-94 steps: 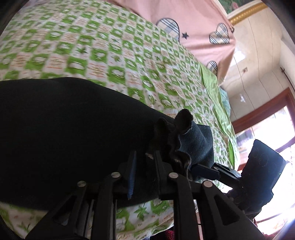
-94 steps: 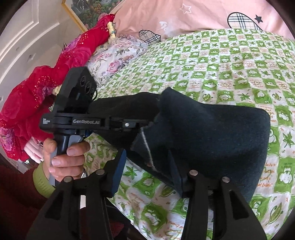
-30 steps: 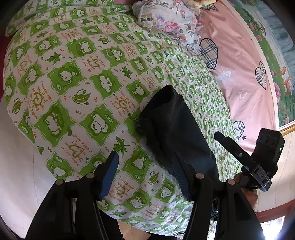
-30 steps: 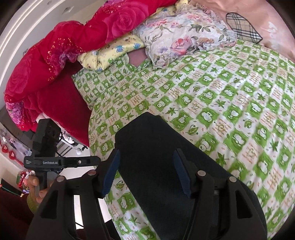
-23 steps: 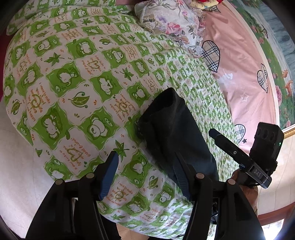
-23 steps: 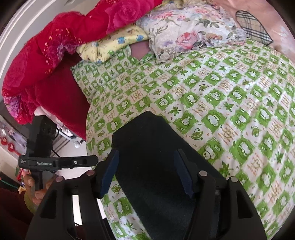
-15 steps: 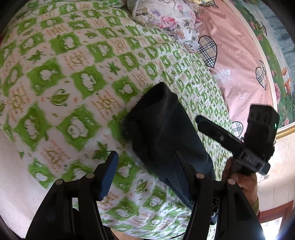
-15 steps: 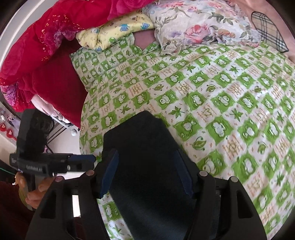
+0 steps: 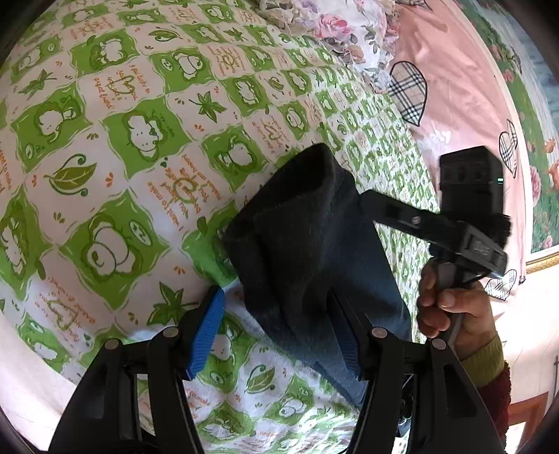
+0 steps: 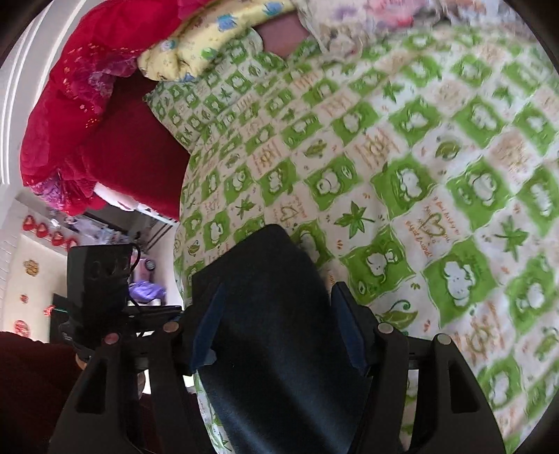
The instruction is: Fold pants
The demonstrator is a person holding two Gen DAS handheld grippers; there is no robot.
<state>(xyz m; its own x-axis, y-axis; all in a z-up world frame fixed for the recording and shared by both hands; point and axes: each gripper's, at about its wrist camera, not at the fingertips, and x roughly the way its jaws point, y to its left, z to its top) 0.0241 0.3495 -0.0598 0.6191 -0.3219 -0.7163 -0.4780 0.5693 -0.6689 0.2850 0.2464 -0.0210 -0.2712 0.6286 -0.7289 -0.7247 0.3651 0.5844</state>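
Green-checked bed (image 9: pixel 146 146) carries folded dark pants (image 9: pixel 307 237) and pillows (image 9: pixel 335 31).

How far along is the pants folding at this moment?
Done: the dark navy fabric pants lie as a compact folded bundle on the green-and-white checked bedsheet. In hand: nothing; left tongs and right tongs are open. Left: perhaps only tidying.

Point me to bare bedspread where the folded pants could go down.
Free: the green-checked bedspread left of the pants, toward the floral pillow. Crowded: right of the pants, where the right gripper and pink quilt close in.
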